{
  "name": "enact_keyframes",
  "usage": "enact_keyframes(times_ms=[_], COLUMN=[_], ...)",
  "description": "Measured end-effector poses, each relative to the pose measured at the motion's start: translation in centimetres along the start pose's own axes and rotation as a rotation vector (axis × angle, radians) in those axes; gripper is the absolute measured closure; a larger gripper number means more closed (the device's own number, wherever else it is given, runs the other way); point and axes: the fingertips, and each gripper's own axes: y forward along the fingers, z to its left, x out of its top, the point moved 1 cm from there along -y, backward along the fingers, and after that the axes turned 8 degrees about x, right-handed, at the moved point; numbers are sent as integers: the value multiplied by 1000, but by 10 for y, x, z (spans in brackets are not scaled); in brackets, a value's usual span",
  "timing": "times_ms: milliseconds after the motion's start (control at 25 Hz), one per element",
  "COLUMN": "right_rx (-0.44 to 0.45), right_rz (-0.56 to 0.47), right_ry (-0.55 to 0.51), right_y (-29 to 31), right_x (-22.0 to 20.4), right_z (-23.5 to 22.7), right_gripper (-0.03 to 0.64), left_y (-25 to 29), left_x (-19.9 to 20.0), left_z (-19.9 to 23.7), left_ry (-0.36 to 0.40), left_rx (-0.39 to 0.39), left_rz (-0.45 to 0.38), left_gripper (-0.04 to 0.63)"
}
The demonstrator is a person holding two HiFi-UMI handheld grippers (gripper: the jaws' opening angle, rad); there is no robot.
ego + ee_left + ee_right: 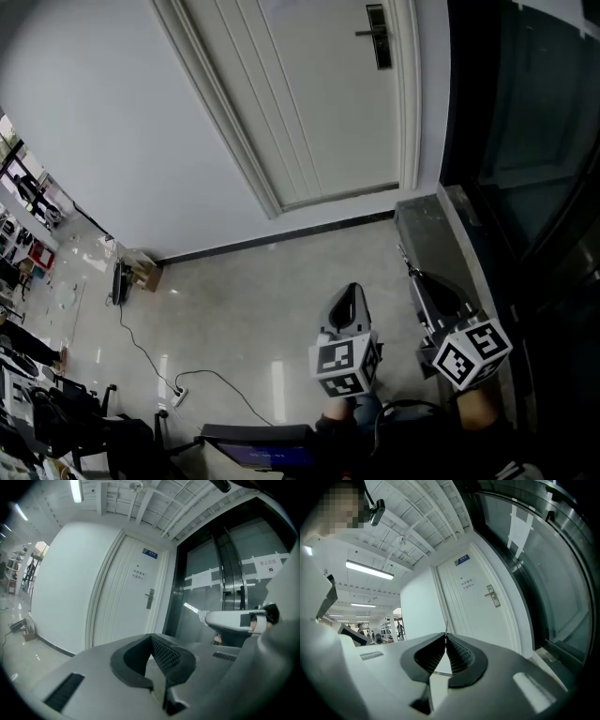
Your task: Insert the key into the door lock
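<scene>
Our right gripper (446, 637) has its jaws pressed together on the key (446, 628). The key's thin blade sticks out just past the tips and points toward the white door (473, 611). The door lock (492, 596) sits far ahead and to the right of the blade, well apart from it. Our left gripper (151, 638) has its jaws closed with nothing between them. It is near the right gripper, on its left, and also faces the door.
</scene>
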Motion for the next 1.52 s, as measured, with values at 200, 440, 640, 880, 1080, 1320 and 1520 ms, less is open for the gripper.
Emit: enact_keyframes(times_ms=[200,440,640,880,1080,1320,1520], right_rx=[-36,-58,-79,-94,-112,-149,-164], right_rz=[-19,-38,-39,-39,-32,-16,-19], right_ry=[-6,-21,-27,-36,-34,-29,-39], right_y=[44,100,144,181,200,207,210], right_x=[8,19,23,21,17,11,14], right_z=[-27,-49,-58,-65,-66,-70,-80], right_gripper=[604,604,604,604,604,604,604], left_y=[52,106,141,172,185,196,207], left_x=[16,38,52,59,60,54,56], left_z=[9,29,54,77,91,94,90], left_ry=[11,21,24,10,-3,-11,-18], left_rx=[-50,-94,-111,-132,-151,-179,-187], left_rz=[3,1,10,18,29,55,53], left_gripper=[595,595,595,595,595,595,595])
